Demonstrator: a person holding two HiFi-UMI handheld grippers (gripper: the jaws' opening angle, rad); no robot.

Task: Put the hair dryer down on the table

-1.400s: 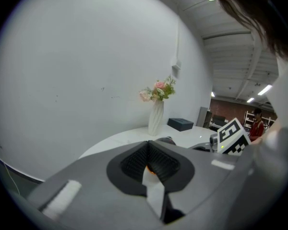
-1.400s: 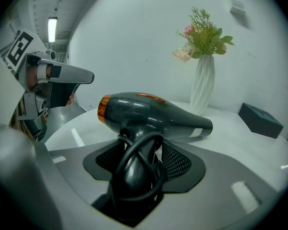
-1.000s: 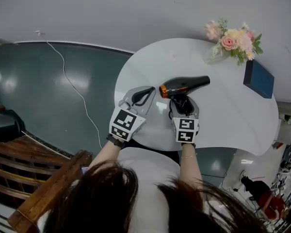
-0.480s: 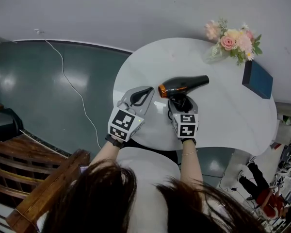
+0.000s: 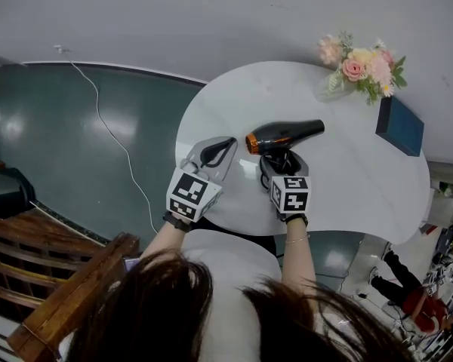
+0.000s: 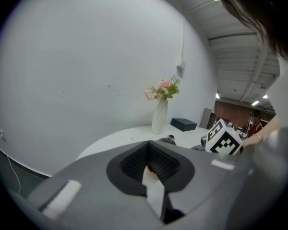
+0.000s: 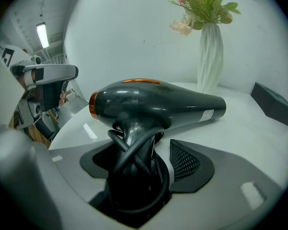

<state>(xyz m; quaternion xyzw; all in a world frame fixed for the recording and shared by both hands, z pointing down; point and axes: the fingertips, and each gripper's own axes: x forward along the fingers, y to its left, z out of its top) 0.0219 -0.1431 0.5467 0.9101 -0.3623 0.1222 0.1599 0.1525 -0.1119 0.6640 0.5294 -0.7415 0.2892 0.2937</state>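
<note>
One white table (image 5: 347, 191), head view: vase (image 5: 328, 87) holding pink flowers (image 5: 360, 66), dark box (image 5: 399, 124) beside it. Black hair dryer (image 5: 285, 135), orange ring, barrel lying on the tabletop. Left gripper view: left gripper (image 6: 150, 152) jaws closed together, empty. Right gripper view: right gripper (image 7: 149, 162) jaws just opening, loose around the cord-wrapped handle (image 7: 134, 143); left pad hidden.

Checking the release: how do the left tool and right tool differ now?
The left tool has its jaws together, nothing between them; the right tool has jaws apart, which have just been opening, around the hair dryer handle and cord. The left tool sits beside the dryer's orange-ringed end; the right tool at its handle. Both are grey with marker cubes, at the white table.
</note>
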